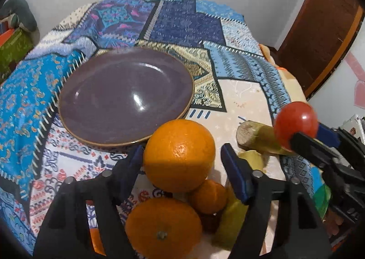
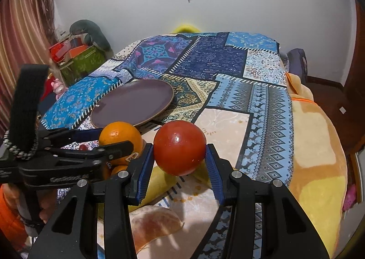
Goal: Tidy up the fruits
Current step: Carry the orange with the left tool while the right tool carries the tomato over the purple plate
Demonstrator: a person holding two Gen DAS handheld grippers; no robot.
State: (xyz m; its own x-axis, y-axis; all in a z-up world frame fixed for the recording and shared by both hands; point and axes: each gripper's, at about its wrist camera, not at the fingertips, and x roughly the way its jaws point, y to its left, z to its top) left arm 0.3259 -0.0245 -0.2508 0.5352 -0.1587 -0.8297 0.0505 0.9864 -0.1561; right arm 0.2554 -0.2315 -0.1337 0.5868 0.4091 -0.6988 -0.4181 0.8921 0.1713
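A large orange [image 1: 180, 154] sits between the blue pads of my left gripper [image 1: 181, 152], just in front of the purple plate [image 1: 125, 94]. The left pad lies against the orange, while a thin strip of cloth shows between it and the right pad. My right gripper [image 2: 180, 152] is shut on a red tomato [image 2: 180, 147] and holds it above the cloth. In the left wrist view the tomato [image 1: 296, 126] hangs at the right in that gripper [image 1: 310, 133]. The right wrist view shows the left gripper [image 2: 114, 139] side-on around the orange [image 2: 121, 140], near the plate [image 2: 132, 101].
Under my left gripper lie a second orange [image 1: 163, 224], a small orange [image 1: 208, 196] and a yellow banana [image 1: 257, 135] with its cut stem end up. All rest on a patchwork cloth [image 2: 228, 58]. An orange-yellow blanket [image 2: 319, 144] falls off the right edge; a green box [image 2: 79, 62] stands far left.
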